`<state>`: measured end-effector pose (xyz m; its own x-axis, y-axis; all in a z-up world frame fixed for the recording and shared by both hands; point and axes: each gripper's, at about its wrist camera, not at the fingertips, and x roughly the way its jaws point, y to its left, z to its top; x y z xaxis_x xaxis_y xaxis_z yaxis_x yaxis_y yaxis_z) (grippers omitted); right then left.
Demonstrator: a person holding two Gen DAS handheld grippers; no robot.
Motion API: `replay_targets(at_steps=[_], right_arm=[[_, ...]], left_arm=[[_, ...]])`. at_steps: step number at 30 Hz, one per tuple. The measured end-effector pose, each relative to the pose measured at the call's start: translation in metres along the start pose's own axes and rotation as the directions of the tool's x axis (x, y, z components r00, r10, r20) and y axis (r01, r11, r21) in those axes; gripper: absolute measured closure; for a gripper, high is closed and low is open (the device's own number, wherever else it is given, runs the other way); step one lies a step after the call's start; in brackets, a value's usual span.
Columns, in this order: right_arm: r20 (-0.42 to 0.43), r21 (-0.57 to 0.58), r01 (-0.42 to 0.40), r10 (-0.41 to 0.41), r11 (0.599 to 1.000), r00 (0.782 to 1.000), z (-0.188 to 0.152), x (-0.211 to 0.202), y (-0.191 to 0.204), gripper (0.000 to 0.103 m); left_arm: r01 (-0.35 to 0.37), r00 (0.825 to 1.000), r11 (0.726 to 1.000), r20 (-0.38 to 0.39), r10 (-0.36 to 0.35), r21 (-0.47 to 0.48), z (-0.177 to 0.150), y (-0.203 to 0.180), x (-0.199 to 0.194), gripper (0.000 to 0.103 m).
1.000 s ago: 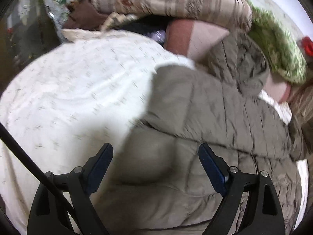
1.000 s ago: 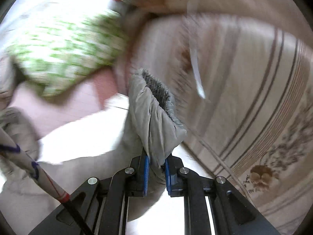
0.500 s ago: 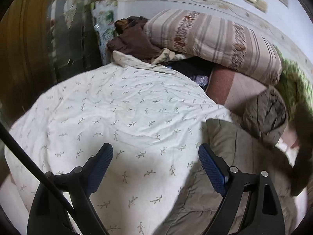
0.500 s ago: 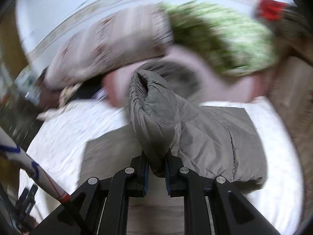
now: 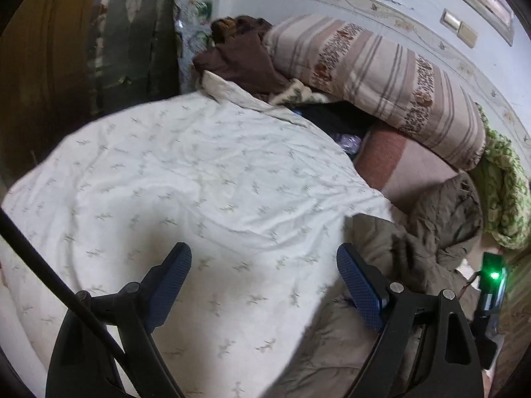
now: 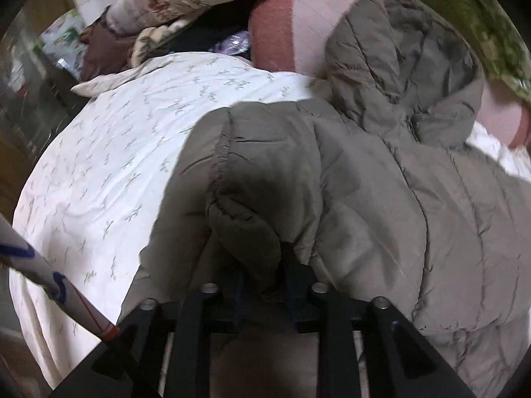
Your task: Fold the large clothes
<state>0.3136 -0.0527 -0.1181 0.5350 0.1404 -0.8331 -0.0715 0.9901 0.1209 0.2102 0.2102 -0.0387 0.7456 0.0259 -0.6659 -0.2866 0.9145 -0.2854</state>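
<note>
A grey-brown padded jacket [image 6: 365,182] lies on a white leaf-print duvet [image 6: 116,149], its hood [image 6: 398,66] towards the pillows. My right gripper [image 6: 264,275] has a folded sleeve [image 6: 245,225] between its jaws, laid over the jacket's body. The jaws are opening and the puffy fabric still fills the gap. My left gripper [image 5: 265,285] hangs open over the duvet [image 5: 199,182], nothing between its fingers. Its right finger sits at the jacket's [image 5: 415,242] left edge. The right gripper's body, with a green light [image 5: 493,275], shows at the far right of the left wrist view.
A striped pillow [image 5: 381,76], a pink cushion [image 5: 398,165] and a green patterned blanket [image 5: 504,182] are heaped along the wall. Brown clothes [image 5: 245,59] lie at the bed's head. A dark wooden cabinet [image 5: 66,49] stands to the left.
My right gripper swung the sleeve down across the jacket and its jaws widened. The left gripper moved left off the jacket to over the duvet, still open.
</note>
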Motion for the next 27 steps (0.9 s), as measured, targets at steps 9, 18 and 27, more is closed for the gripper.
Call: replay_targets(at_steps=[9, 18, 27], right_arm=[[0.138, -0.001, 0.093, -0.092, 0.996, 0.986, 0.001, -0.067, -0.037, 0.065], [-0.004, 0.154, 0.011, -0.01, 0.988, 1.0, 0.009, 0.015, -0.067, 0.07], [0.085, 0.127, 0.008, -0.019, 0.992, 0.996, 0.006, -0.029, -0.088, 0.07]], left_arm=[[0.041, 0.996, 0.999, -0.077, -0.039, 0.025, -0.014, -0.025, 0.016, 0.014], [0.048, 0.992, 0.996, -0.12, -0.039, 0.071, -0.022, -0.046, 0.034, 0.014], [0.085, 0.984, 0.989, -0.164, -0.064, 0.124, -0.032, -0.069, 0.044, 0.014]])
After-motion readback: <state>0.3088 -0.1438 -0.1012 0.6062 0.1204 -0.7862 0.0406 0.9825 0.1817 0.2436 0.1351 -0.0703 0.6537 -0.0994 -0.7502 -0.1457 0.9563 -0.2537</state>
